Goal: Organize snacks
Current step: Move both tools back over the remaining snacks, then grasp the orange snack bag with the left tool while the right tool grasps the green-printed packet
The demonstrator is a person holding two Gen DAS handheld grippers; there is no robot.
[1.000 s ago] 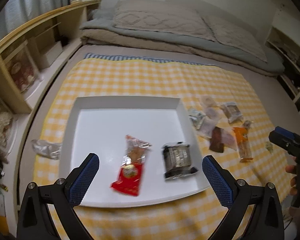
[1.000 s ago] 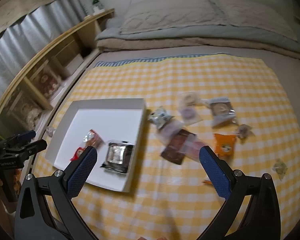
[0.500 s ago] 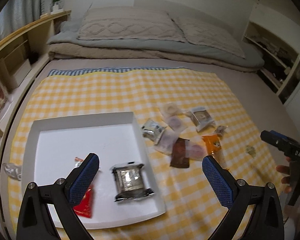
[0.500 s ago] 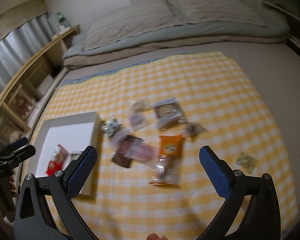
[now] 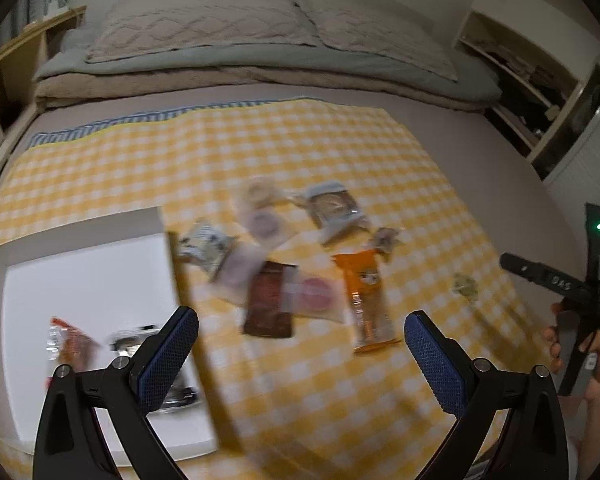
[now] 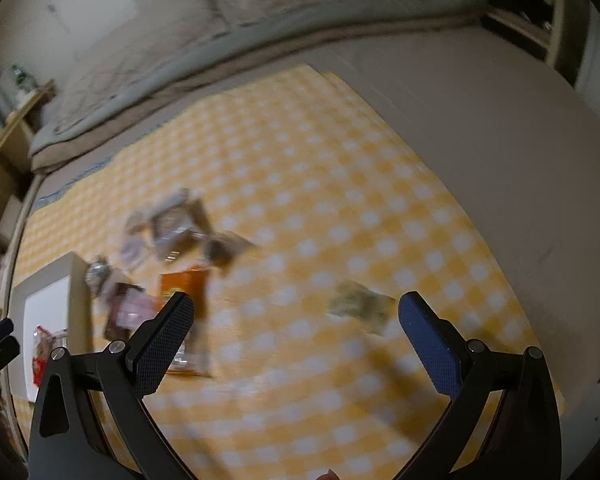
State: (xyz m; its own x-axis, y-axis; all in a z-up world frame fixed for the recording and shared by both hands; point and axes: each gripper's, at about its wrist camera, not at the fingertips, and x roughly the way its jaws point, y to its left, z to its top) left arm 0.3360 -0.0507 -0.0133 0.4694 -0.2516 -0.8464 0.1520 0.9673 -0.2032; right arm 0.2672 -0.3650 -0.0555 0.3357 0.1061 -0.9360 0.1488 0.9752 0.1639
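A white tray (image 5: 80, 272) lies at the left of a yellow checked cloth, holding a red snack packet (image 5: 70, 344) and a silver packet (image 5: 140, 340). Several loose snacks lie right of it: a brown packet (image 5: 270, 306), an orange bar (image 5: 366, 300), a pink-marked clear packet (image 5: 314, 294) and a small greenish wrapper (image 5: 465, 285). My left gripper (image 5: 300, 350) is open and empty above the brown and orange snacks. My right gripper (image 6: 294, 338) is open and empty, with the greenish wrapper (image 6: 358, 304) just ahead between its fingers. Both views are blurred.
A bed with pillows (image 5: 228, 28) runs along the far edge of the cloth. Wooden shelves (image 5: 4, 64) stand at the left and a white shelf unit (image 5: 540, 92) at the right. Bare floor (image 6: 500, 160) lies right of the cloth.
Both grippers have swung to the right. The tray has slid to the left edge of both views, and the loose snacks and the greenish wrapper now lie ahead.
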